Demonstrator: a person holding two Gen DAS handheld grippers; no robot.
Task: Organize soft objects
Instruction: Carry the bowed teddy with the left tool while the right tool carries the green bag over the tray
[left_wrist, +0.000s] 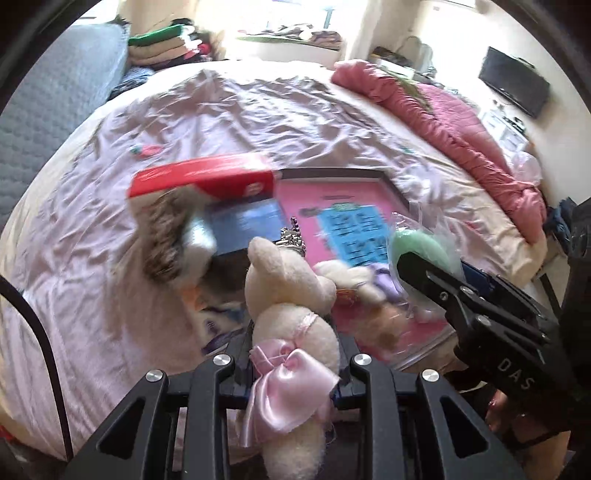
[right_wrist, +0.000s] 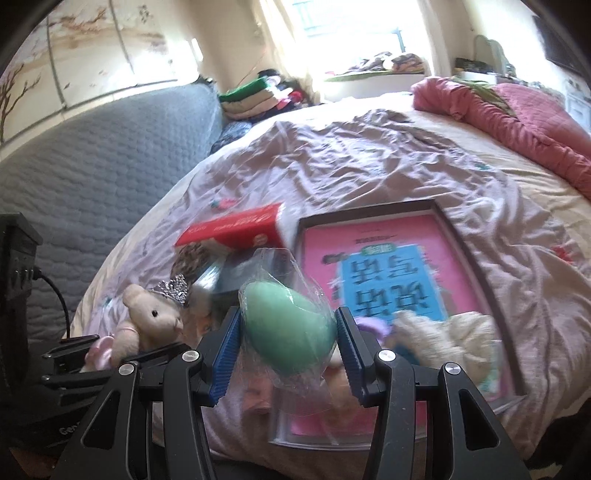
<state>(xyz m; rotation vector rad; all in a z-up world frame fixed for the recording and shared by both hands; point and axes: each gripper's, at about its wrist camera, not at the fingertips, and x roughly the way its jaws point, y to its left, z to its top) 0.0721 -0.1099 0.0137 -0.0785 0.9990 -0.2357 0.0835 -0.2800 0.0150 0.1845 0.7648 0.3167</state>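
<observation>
My left gripper (left_wrist: 293, 354) is shut on a cream plush bear (left_wrist: 291, 291) with a pink satin bow and a silver crown, held above the bed. The bear also shows in the right wrist view (right_wrist: 147, 321). My right gripper (right_wrist: 290, 332) is shut on a green egg-shaped soft toy in a clear plastic bag (right_wrist: 291, 328); it shows in the left wrist view (left_wrist: 424, 251) at the right. A cream fluffy plush (right_wrist: 447, 339) and a purple soft item (right_wrist: 373, 326) lie on the pink tray (right_wrist: 373, 236) below.
A red and white box (left_wrist: 207, 177) and a dark box (left_wrist: 243, 225) lie left of the pink tray on the wrinkled lilac bedsheet (left_wrist: 240, 110). A pink quilt (left_wrist: 461, 125) is bunched at the right. A grey padded headboard (right_wrist: 92, 158) stands at the left.
</observation>
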